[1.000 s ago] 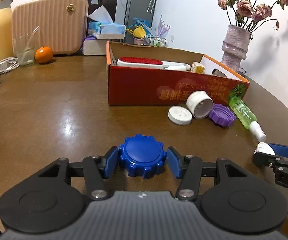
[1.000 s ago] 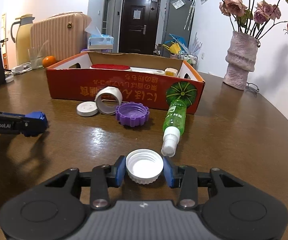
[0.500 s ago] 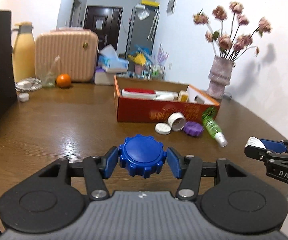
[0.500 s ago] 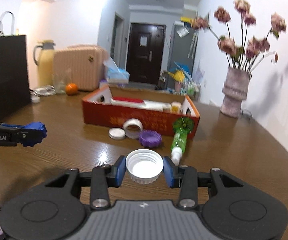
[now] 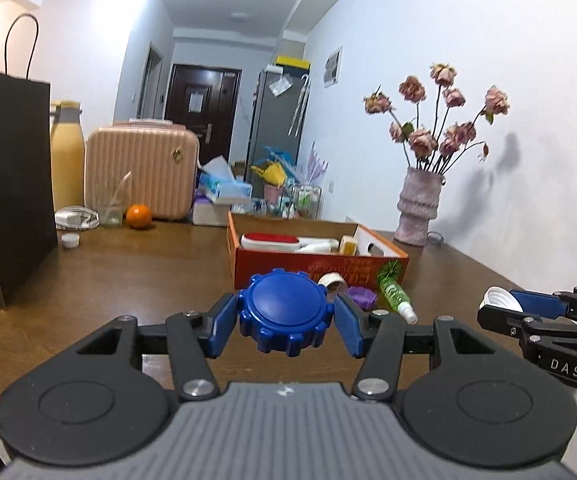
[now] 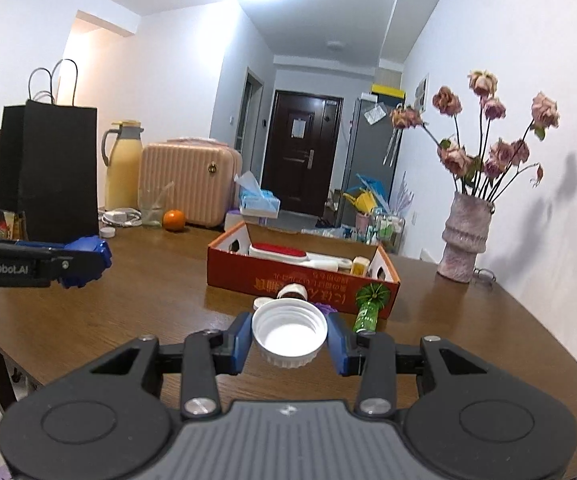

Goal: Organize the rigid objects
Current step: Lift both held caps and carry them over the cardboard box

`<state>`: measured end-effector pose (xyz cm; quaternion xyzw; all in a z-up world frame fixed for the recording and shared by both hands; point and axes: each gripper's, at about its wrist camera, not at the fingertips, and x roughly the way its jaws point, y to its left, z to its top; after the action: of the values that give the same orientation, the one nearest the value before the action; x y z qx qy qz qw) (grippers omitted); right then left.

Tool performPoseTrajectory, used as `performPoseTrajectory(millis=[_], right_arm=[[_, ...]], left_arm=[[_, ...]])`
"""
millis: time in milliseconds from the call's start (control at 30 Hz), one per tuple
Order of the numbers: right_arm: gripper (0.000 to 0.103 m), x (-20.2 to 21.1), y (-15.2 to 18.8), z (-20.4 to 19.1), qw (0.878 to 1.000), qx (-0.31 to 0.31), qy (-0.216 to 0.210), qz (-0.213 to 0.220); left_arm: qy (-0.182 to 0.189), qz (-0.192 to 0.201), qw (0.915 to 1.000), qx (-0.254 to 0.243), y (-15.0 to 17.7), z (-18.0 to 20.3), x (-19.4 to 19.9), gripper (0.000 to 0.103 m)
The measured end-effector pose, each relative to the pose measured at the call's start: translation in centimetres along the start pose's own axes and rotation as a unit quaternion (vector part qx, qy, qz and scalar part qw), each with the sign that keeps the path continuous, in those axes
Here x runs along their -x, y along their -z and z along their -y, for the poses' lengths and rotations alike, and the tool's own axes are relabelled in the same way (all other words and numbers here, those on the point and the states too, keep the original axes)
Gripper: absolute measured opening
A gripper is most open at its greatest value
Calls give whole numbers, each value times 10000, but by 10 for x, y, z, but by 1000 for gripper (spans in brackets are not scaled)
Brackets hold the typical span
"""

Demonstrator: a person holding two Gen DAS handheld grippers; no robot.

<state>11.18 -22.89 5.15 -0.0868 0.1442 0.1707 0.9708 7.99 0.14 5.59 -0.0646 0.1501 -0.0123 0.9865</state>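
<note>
My left gripper (image 5: 286, 314) is shut on a blue toothed lid (image 5: 284, 308), held above the brown table (image 5: 128, 280). My right gripper (image 6: 290, 334) is shut on a white screw cap (image 6: 288, 332), open side up. Both hang well short of the red cardboard box (image 6: 300, 284), which holds a red-and-white brush (image 6: 278, 250) and small bottles. In front of the box lie a white jar (image 6: 292, 290), a flat white lid (image 6: 262, 302), a purple lid (image 5: 362, 295) and a green spray bottle (image 5: 394, 294). The left gripper shows at the left of the right wrist view (image 6: 84, 256).
A pink vase of dried roses (image 6: 466, 236) stands at the right by the wall. At the back left are a black paper bag (image 6: 48, 172), a yellow jug (image 6: 122, 172), a pink ribbed case (image 6: 190, 184), a glass (image 6: 154, 208), an orange (image 6: 174, 220) and a tissue box (image 6: 258, 200).
Both grippers have pulled back from the box and risen, each keeping its lid. The box and the loose items now look smaller and farther off.
</note>
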Motion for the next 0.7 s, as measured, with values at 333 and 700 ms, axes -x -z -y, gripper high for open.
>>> performPoseTrajectory(millis=[333,700], right_arm=[[39,-20,6,16,9997,-184,134,-95],[39,-120,-53,66,9998,-157,-145,0]], left_arm=[[28,-57,10000,-53,-7,2,-22,55],[343,-342,9988,-54,-67,-14,-154,55]])
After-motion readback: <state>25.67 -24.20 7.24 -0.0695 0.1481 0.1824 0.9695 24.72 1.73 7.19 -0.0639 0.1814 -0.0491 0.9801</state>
